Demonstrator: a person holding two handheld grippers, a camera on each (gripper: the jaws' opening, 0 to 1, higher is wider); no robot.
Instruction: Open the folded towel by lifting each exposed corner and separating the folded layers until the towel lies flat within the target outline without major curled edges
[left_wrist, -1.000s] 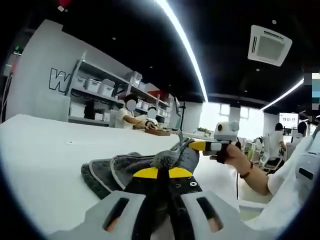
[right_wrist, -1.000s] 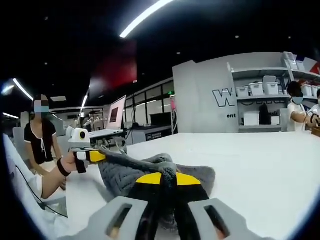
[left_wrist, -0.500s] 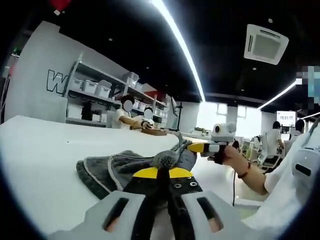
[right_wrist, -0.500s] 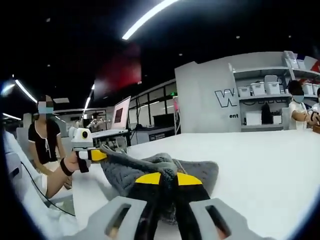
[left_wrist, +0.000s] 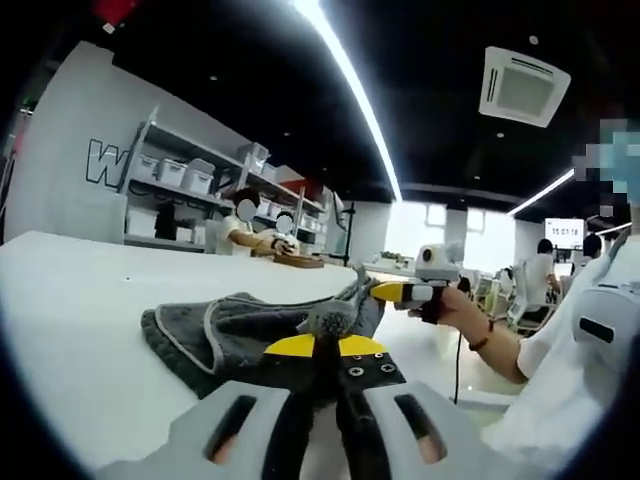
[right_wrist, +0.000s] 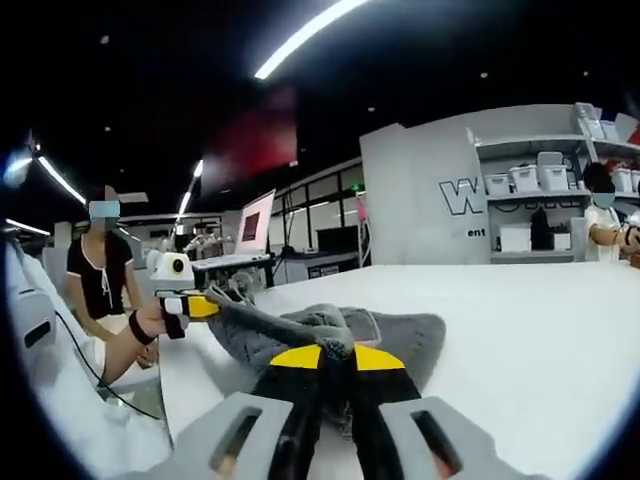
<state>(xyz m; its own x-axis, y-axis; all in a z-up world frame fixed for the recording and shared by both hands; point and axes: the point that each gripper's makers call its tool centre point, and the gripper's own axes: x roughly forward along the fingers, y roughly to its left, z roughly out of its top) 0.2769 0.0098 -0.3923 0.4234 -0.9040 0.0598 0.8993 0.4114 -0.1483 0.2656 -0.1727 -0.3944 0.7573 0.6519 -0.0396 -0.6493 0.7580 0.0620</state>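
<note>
Grey towel (left_wrist: 245, 325) lies bunched on the white worktop (left_wrist: 80, 300), near the edge closest to the person; far part flat on the surface, near part lifted off it. No target outline can be made out on the worktop.

Left gripper (left_wrist: 322, 335): jaws closed on a pinch of towel, cloth gathered into a small tuft at the yellow tips. Right gripper (right_wrist: 335, 348): jaws likewise closed on a fold of the towel, fabric humped up just ahead of the tips.

Judgement: each gripper holds a separate corner or edge so the two can be drawn apart and the layers peeled open. The cloth between them is pulled into a taut ridge, consistent with spreading under way; unfolding is at an early stage, towel not yet flat.

Pose: both grippers held low over the worktop, roughly level, pointing toward each other across the towel. In each view the opposite gripper shows held in the person's hand (left_wrist: 440, 303), forearm extended from the worktop's near edge.
</note>
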